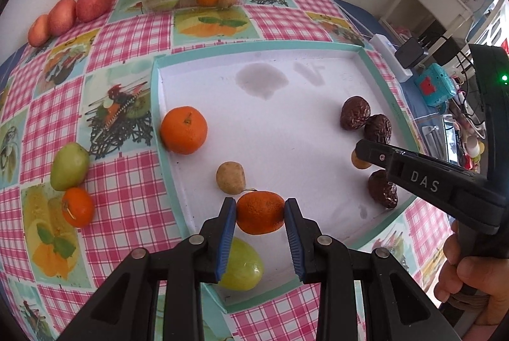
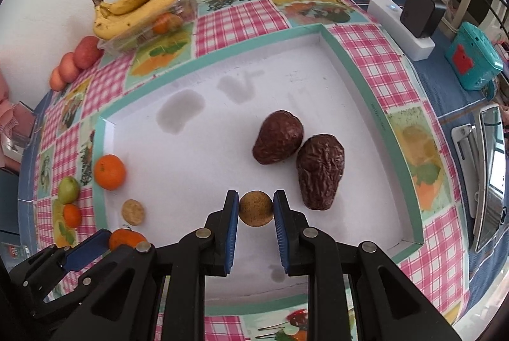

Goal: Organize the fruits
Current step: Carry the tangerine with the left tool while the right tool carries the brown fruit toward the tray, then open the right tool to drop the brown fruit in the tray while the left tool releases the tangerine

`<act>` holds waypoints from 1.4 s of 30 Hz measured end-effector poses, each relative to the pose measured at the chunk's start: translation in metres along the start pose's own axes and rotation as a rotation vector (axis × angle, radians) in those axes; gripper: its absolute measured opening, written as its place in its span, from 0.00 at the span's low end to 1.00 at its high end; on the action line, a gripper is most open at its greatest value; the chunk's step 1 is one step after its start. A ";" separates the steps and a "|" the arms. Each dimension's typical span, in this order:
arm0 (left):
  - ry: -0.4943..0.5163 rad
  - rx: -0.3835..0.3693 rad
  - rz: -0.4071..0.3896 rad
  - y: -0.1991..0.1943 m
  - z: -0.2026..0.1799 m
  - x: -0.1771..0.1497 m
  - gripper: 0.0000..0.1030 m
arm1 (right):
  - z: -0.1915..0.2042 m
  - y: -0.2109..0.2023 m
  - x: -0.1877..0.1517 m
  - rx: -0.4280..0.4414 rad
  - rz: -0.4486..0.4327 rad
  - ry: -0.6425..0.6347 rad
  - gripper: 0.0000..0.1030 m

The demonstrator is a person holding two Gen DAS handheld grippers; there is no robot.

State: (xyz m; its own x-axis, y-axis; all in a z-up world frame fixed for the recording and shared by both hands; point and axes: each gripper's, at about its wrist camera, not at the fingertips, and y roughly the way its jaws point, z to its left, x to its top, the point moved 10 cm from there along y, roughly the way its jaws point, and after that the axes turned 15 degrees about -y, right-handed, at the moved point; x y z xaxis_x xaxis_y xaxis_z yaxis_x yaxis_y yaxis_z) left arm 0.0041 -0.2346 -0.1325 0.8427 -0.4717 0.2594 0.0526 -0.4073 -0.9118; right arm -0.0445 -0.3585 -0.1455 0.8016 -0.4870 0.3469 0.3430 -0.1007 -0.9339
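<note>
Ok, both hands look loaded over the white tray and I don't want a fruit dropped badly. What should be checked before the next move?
1. Left gripper shut on the tangerine: ok.
2. Right gripper shut on the small brown fruit: ok.
3. Bare tray floor free beside the wrinkled dark fruits: ok.
4. Green fruit lies close under the left jaws: not ok, mind it.
5. Whether either held fruit already touches the tray: cannot tell.
</note>
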 end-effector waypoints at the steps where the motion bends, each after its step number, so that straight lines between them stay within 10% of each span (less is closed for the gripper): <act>1: -0.001 0.000 0.001 0.000 0.000 0.000 0.32 | -0.001 0.000 -0.001 -0.002 0.001 0.003 0.23; 42: -0.011 0.026 -0.006 -0.012 0.014 0.010 0.35 | -0.003 0.004 -0.002 -0.020 0.028 0.006 0.23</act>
State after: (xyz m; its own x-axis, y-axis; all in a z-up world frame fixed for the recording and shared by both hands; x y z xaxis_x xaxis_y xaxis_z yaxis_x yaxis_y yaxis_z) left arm 0.0194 -0.2234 -0.1235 0.8484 -0.4605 0.2610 0.0712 -0.3894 -0.9183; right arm -0.0462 -0.3602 -0.1505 0.8077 -0.4952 0.3200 0.3105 -0.1040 -0.9449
